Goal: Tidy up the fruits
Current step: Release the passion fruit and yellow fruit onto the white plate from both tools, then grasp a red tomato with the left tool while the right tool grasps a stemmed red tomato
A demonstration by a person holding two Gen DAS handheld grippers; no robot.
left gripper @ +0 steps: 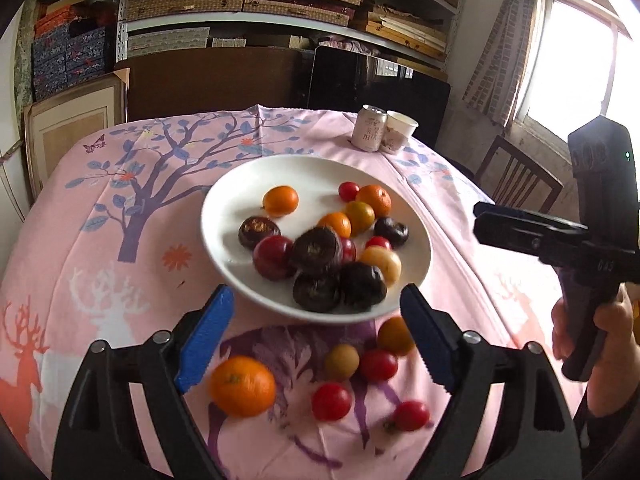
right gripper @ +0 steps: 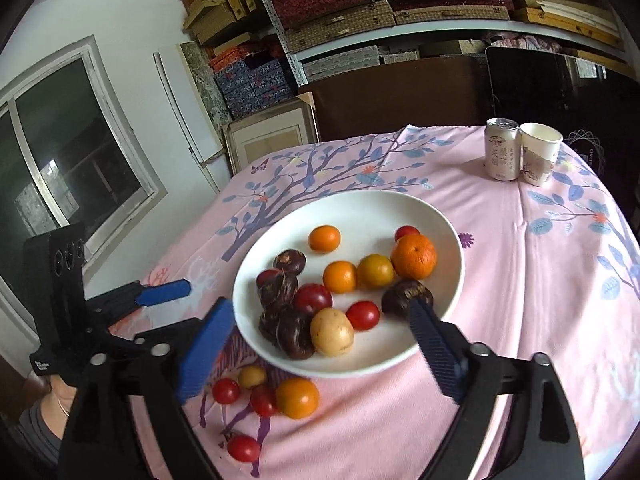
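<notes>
A white plate (left gripper: 224,196) (right gripper: 360,208) on the pink tablecloth holds several fruits: oranges, red tomatoes, dark water chestnuts and a pale yellow fruit (right gripper: 332,332). Loose fruits lie on the cloth in front of it: a big orange (left gripper: 243,386), red tomatoes (left gripper: 331,401) (right gripper: 226,391), a small tan fruit (left gripper: 341,362) and an orange one (right gripper: 297,397). My left gripper (left gripper: 316,340) is open and empty above the loose fruits. My right gripper (right gripper: 320,356) is open and empty over the plate's near rim. Each gripper shows at the side of the other's view.
A drink can (left gripper: 369,133) (right gripper: 501,148) and a paper cup (left gripper: 398,132) (right gripper: 540,153) stand at the table's far right. A wooden chair (left gripper: 516,182) stands to the right. Shelves of boxes fill the back wall.
</notes>
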